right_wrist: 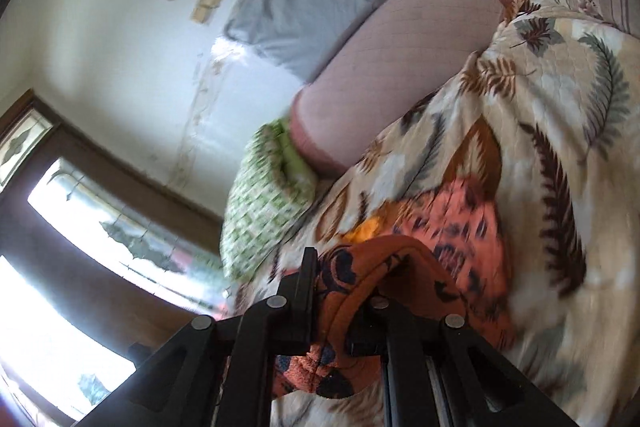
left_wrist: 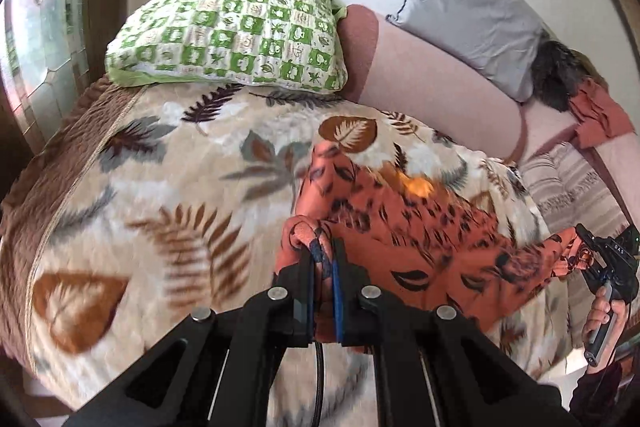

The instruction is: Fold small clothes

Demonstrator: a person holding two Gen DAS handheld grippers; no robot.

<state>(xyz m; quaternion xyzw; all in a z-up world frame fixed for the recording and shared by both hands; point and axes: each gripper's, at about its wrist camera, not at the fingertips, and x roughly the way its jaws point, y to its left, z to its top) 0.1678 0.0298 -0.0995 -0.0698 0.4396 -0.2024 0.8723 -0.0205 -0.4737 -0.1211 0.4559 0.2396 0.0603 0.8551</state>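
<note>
An orange garment with dark leaf prints (left_wrist: 404,227) hangs stretched above a leaf-patterned bedspread (left_wrist: 172,187). My left gripper (left_wrist: 323,247) is shut on one corner of it, the cloth bunched between the blue pads. My right gripper (left_wrist: 588,247) shows at the right edge of the left wrist view, shut on the opposite corner, with the person's hand on its handle. In the right wrist view the right gripper (right_wrist: 340,267) is shut on the orange garment (right_wrist: 452,219), which drapes over its right finger down to the bedspread (right_wrist: 560,131).
A green checked pillow (left_wrist: 232,31) lies at the bed's head. A pink bolster (left_wrist: 432,83), a grey pillow (left_wrist: 472,11), a dark furry item (left_wrist: 556,75) and reddish cloth (left_wrist: 600,115) sit along the wall. A striped cushion (left_wrist: 568,183) lies right. A window (right_wrist: 80,247) is left.
</note>
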